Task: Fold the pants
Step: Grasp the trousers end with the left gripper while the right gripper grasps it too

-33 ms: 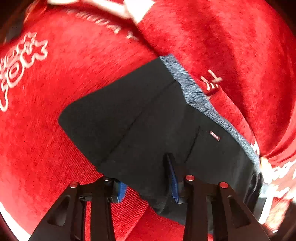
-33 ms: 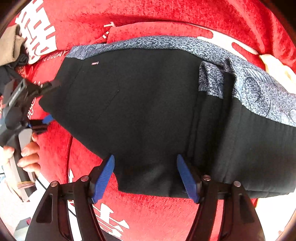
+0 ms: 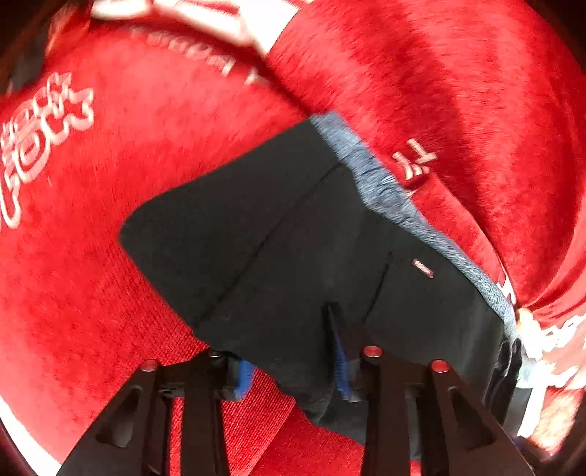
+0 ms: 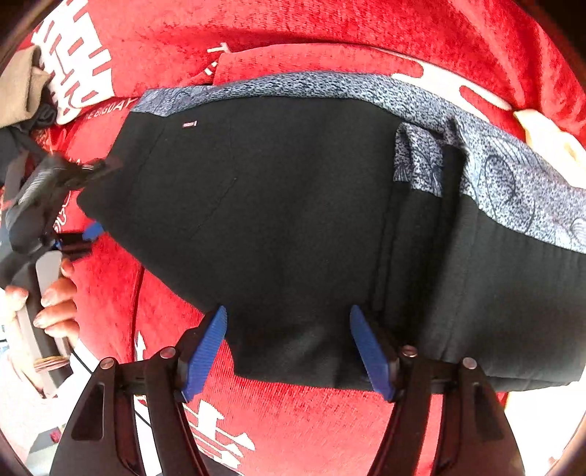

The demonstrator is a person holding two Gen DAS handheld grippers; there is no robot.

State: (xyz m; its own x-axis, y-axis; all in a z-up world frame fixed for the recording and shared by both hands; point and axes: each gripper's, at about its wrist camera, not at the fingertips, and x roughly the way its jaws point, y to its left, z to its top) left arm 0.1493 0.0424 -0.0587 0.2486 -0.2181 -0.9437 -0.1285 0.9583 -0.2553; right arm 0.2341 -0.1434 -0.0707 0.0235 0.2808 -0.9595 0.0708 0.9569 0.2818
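While blurred, black pants, red cloth beneath

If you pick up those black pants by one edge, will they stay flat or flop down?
The black pants will probably flop: the cloth already lies in soft folds and drapes over the red blanket. They look light, and the patterned waistband likely sags too.

pants flat on blanket; left claw at their left edge, right claw at near edge.
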